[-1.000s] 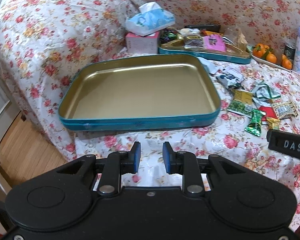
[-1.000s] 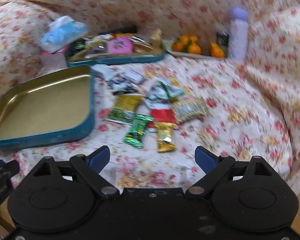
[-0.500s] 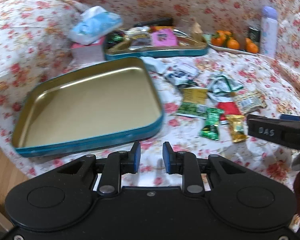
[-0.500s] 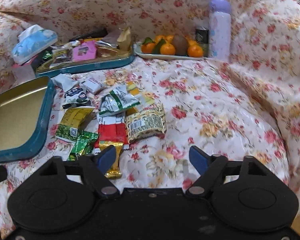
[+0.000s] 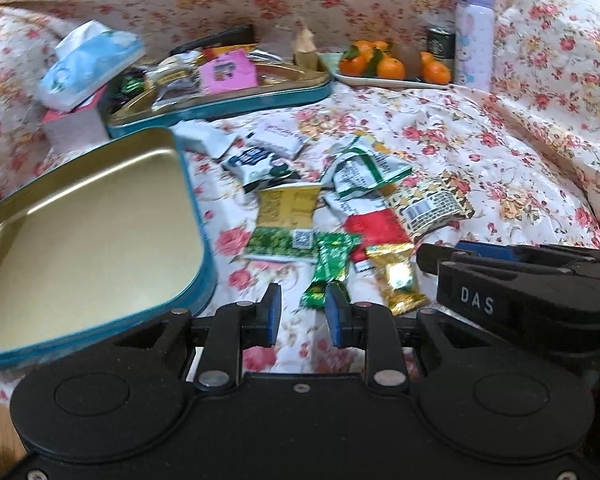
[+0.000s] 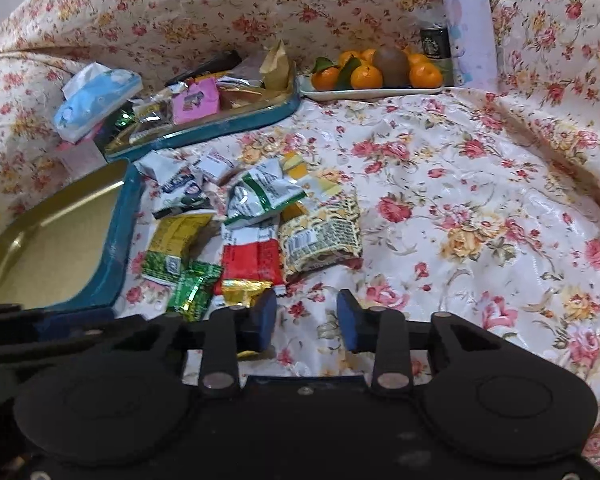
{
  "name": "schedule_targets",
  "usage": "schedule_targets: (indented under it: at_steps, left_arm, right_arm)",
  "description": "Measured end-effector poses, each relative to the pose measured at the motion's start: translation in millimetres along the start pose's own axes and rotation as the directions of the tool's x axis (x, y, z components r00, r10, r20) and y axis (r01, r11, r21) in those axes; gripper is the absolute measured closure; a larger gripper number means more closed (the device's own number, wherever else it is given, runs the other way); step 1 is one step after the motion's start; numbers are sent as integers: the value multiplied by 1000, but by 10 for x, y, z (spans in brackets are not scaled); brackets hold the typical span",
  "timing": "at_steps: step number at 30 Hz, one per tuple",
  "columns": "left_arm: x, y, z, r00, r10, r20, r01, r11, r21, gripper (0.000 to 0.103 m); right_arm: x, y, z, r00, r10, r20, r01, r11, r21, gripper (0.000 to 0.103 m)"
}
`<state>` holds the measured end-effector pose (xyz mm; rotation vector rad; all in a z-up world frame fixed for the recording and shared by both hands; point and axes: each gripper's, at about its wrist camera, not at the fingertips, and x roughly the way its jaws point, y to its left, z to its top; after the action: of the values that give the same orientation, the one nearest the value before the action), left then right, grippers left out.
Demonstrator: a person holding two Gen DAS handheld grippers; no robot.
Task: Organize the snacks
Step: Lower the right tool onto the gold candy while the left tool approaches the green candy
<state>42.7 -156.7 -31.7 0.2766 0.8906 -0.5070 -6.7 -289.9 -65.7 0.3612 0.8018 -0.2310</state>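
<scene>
At the frame's lower centre, the right gripper (image 6: pixel 307 322) has narrowed to a small empty gap beside the gold packet (image 6: pixel 242 292), suggesting a pick toward the empty tin (image 5: pixel 80 236), while the left gripper (image 5: pixel 300 316) stays slightly parted, holding nothing.

Two teal tins (image 5: pixel 204 240) (image 5: pixel 260 100) are sitting out, with one tissue pack (image 5: pixel 88 64), one purple bottle (image 5: pixel 474 32), one can (image 5: pixel 440 42), one fruit plate (image 5: pixel 380 82).

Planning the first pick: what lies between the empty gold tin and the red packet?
In both views, a yellow-and-green packet and a green foil packet on the floral cloth.
</scene>
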Motion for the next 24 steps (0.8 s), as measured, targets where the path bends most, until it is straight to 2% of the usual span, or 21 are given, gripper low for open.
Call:
schedule_targets:
  at_steps: [4, 14, 24]
  left_arm:
    - [119, -50, 61, 1000, -11, -14, 12, 1000, 19, 69]
    - [262, -101, 117, 999, -21, -31, 22, 999, 40, 69]
    - [324, -75, 171, 998, -55, -44, 55, 998, 7, 69]
  right_arm:
    - [-31, 3, 16, 999, 44, 7, -44, 999, 3, 74]
    - [-41, -86, 31, 999, 35, 6, -35, 998, 42, 74]
    - [-91, -176, 57, 1000, 6, 29, -9, 996, 90, 74]
